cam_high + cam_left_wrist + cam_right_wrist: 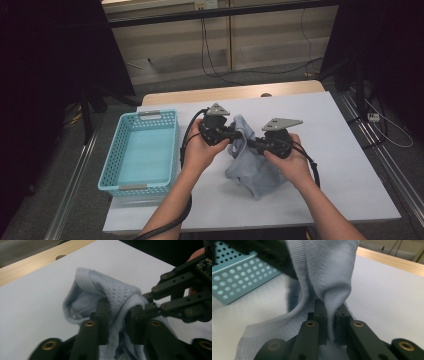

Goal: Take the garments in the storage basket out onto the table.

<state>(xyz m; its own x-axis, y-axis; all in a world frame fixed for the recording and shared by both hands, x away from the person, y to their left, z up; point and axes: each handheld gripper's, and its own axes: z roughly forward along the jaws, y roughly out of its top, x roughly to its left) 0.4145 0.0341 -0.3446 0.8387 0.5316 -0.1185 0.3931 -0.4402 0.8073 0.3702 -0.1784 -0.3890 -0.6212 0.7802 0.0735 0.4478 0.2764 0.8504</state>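
A pale blue-grey knit garment lies bunched on the white table, with one part lifted between the two grippers. My left gripper points right from the person's left hand. In the left gripper view its jaws stand a little apart, with a ribbed fold of the garment lying loose between them. My right gripper points left and meets it. Its jaws are pinched tight on a hanging fold of the garment. The right gripper's black fingertips reach in beside the left jaws.
A light blue perforated basket stands at the table's left, its wall close by in the right gripper view. A wooden strip runs along the far table edge. Cables trail from both grippers toward the person.
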